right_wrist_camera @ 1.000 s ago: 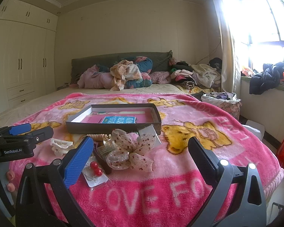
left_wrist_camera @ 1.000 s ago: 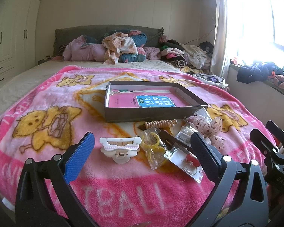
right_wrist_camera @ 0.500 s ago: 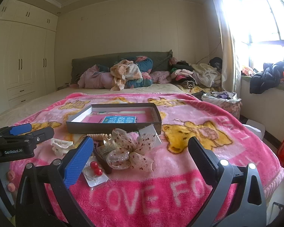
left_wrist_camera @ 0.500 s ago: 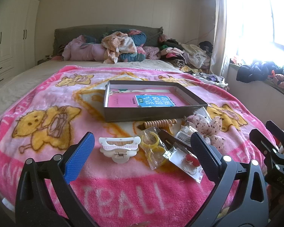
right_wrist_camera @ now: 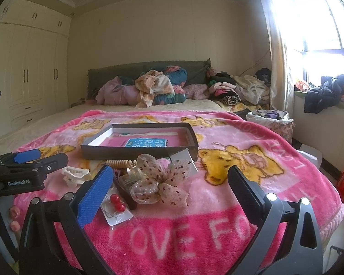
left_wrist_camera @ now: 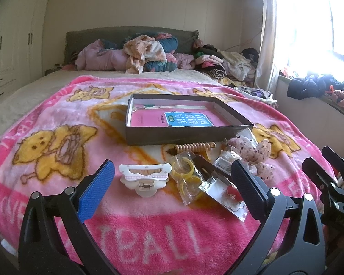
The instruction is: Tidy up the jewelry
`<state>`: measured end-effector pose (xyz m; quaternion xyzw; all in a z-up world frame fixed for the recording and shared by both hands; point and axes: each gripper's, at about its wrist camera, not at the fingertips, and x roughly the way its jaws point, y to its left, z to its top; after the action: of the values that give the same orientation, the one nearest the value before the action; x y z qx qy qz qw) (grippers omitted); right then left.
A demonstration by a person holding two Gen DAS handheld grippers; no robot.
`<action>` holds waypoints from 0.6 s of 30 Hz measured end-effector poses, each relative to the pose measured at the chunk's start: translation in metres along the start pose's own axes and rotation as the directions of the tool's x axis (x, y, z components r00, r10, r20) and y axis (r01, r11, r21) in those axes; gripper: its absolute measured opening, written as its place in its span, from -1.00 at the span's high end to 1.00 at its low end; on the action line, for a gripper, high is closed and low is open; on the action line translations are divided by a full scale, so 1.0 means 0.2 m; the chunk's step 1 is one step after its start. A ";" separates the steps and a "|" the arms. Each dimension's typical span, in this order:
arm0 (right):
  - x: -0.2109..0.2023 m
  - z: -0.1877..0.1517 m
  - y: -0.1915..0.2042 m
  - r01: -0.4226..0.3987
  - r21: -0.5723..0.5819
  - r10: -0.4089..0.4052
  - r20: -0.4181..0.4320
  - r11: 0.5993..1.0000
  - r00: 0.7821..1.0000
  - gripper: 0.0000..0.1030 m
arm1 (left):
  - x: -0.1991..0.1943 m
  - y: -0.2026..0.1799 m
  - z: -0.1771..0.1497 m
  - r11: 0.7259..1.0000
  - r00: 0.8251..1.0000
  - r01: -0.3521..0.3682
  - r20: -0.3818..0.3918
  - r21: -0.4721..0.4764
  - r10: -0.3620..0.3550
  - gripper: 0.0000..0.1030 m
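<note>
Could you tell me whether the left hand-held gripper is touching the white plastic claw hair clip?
Apart. In the left wrist view, pink blanket shows between the open left hand-held gripper and the white plastic claw hair clip.

Pink fleece blanket with yellow cartoon animals (left_wrist_camera: 57, 119), spread over a bed. Crumpled clothes and bedding (left_wrist_camera: 146, 53) heaped against a grey upholstered headboard (right_wrist_camera: 126, 73). Cream built-in wardrobe (right_wrist_camera: 29, 73) at left. Dark garments (right_wrist_camera: 325, 94) laid on a sunlit window sill at right.

Bedroom: bed (right_wrist_camera: 57, 119), wardrobe (right_wrist_camera: 29, 80), likely lived-in
</note>
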<state>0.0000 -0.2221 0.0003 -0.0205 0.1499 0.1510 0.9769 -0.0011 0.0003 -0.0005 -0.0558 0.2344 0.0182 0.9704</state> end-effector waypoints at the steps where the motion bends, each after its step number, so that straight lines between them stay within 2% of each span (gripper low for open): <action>1: 0.00 0.00 0.00 -0.002 -0.001 0.002 -0.001 1.000 1.000 -0.88 | 0.00 0.00 0.00 1.000 1.000 -0.002 0.000 0.001 0.002 -0.80; 8: 0.04 -0.01 0.03 -0.024 -0.011 0.024 -0.028 1.000 0.999 -0.88 | 0.04 0.03 -0.05 0.999 1.000 -0.012 -0.019 -0.033 0.011 -0.80; 18: 0.18 0.03 0.07 -0.088 -0.015 0.086 -0.116 0.996 0.990 -0.88 | 0.14 0.19 -0.04 0.994 0.995 -0.046 -0.090 -0.097 0.037 -0.80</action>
<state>0.0300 -0.1971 -0.0057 -0.0324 0.2052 0.1933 0.9589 0.0181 0.0376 -0.0243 -0.0996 0.2771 0.0475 0.9545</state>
